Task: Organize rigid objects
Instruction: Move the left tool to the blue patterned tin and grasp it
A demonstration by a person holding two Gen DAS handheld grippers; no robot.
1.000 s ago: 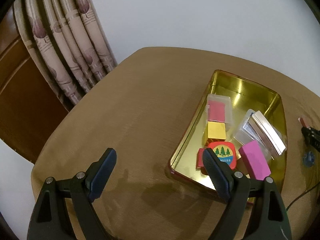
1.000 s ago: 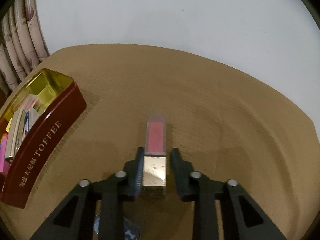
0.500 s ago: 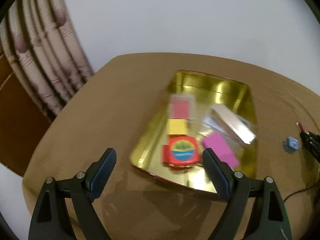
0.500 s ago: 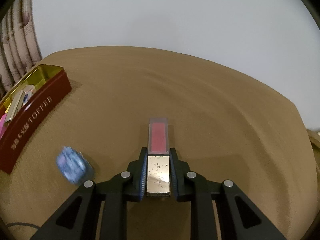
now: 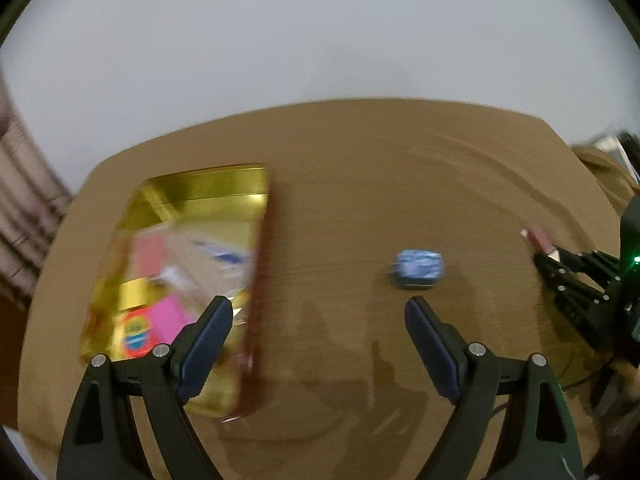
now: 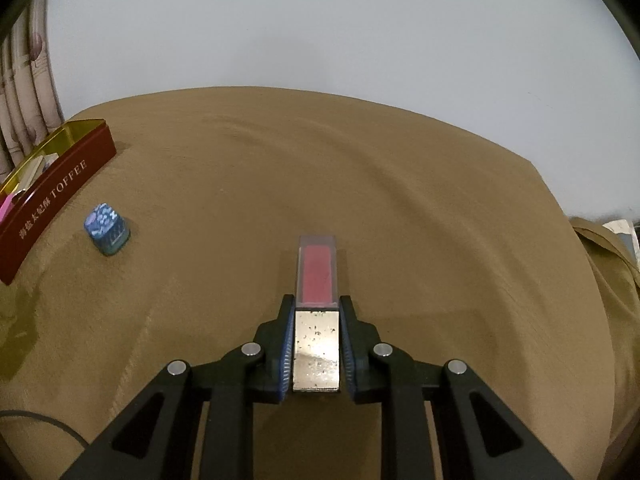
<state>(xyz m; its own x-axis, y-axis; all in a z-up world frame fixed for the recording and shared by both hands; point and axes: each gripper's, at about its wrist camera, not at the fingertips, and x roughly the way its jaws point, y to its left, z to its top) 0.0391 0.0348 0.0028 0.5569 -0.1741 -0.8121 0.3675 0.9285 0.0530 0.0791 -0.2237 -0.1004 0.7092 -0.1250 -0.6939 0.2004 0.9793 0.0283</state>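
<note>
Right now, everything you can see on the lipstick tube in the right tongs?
The lipstick tube is a slim square stick: mirrored silver base, flecked with specks, and a clear cap over a red-pink core. The right tongs are shut on the silver base, cap pointing forward above the tan tablecloth. Nothing else touches it.

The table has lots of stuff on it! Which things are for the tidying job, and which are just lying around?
For the job:
- toffee tin
- blue cube
- lipstick, in the right gripper
- left gripper, open

Just lying about:
- curtain
- black cable
</note>
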